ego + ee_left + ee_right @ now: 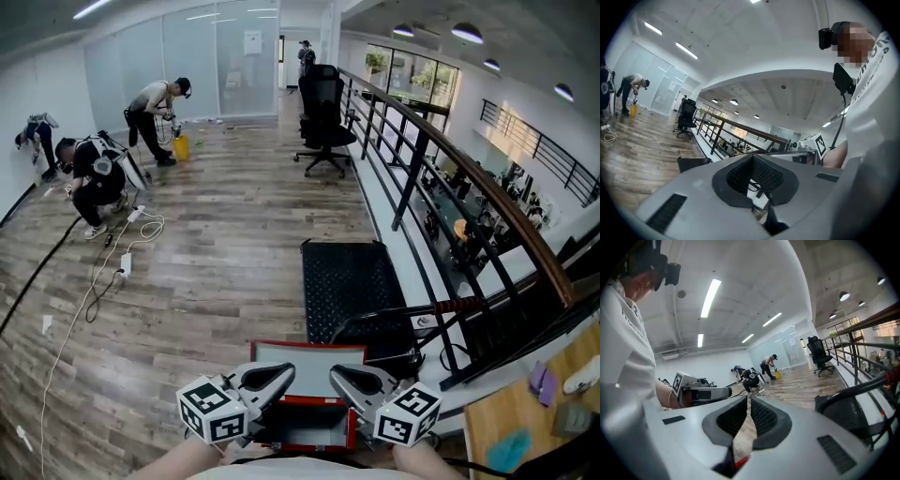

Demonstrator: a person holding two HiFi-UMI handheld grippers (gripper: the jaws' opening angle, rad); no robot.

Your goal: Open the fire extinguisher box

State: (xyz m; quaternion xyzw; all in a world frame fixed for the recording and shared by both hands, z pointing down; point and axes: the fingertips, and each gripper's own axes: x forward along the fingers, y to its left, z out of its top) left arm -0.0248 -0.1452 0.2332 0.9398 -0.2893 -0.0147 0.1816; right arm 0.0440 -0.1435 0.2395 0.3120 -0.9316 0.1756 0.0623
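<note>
Wood floor (216,234) beside railing (441,141). Your left gripper (281,375) is closed, empty. Your right gripper (342,377) shows a thin gap, empty. Both near red box (307,357).

The red fire extinguisher box (309,403) stands open on the floor (216,281), grey-faced lid (309,356) tipped back.

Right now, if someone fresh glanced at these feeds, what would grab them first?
The left gripper and right gripper, each bearing a marker cube, fill the head view's bottom edge, above the red-framed fire extinguisher box on the floor. To the right a dark railing sweeps diagonally past a black mat. At far left, people crouch, working on the wooden floor.
</note>
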